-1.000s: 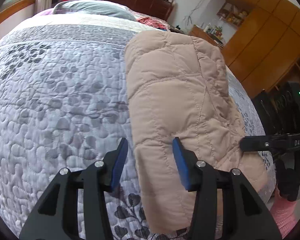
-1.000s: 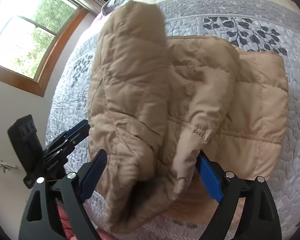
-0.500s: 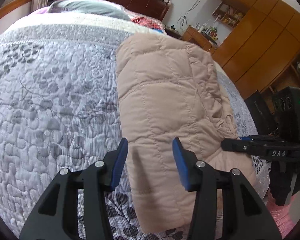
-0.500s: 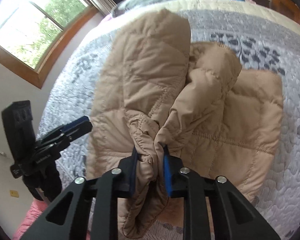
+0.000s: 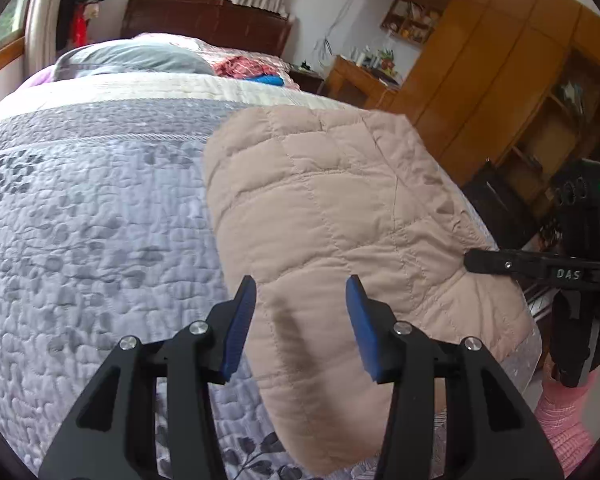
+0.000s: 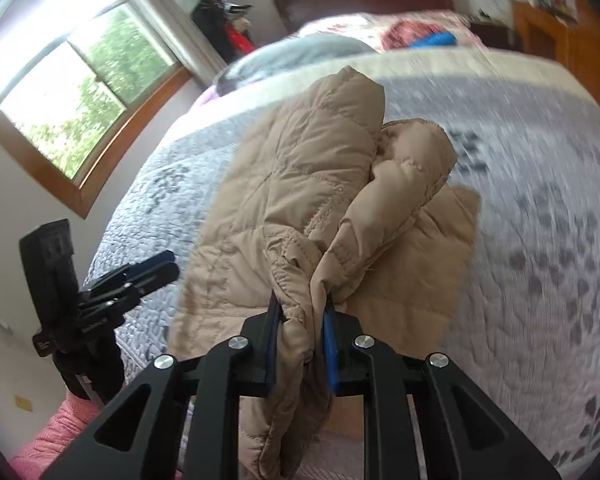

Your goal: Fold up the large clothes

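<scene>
Jacket [image 5: 332, 216] lies centre frame on quilted bed [image 5: 92, 216], tan, puffy. Right tool [image 6: 300, 336] pinches bunched sleeve cuffs [image 6: 304, 280], pads squeezed tight on fabric. Left tool [image 5: 300, 320] hovers spread over jacket's near edge, gripping nothing.

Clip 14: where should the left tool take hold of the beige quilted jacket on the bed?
Grip the beige quilted jacket at its near folded edge, coming from the foot of the grey patterned bedspread. That rounded edge lies free below the left tool, beside the corner the right tool clamps.
</scene>
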